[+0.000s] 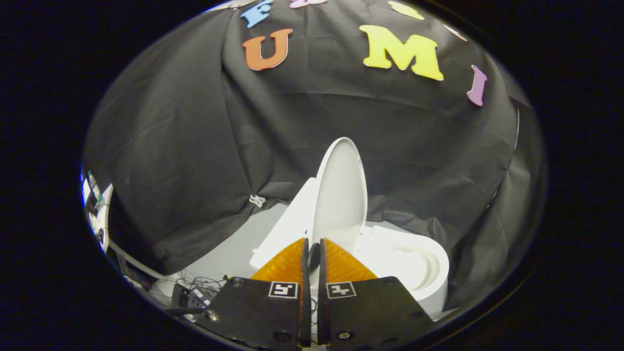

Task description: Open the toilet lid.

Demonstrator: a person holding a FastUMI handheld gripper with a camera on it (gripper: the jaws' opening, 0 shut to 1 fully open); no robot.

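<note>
The light grey floor (234,248) holds a white toilet (414,268). The toilet sits on the floor by the black cloth wall (195,146). Some thin wires (195,282) and a small dark box (187,296) lie on the floor too.

gripper-mounted fisheye looks forward over its jaws, close above the toilet (419,263).

The toilet lid (340,195) is plain white, as are the seat (414,263) and the tank (292,219) behind the lid. The gripper (314,253) has ribbed orange fingers (287,265) with black inner strips, on black plates that each carry a small black-and-white square marker (283,290). The floor (234,253) looks pale grey, though it is dimly lit.
</note>
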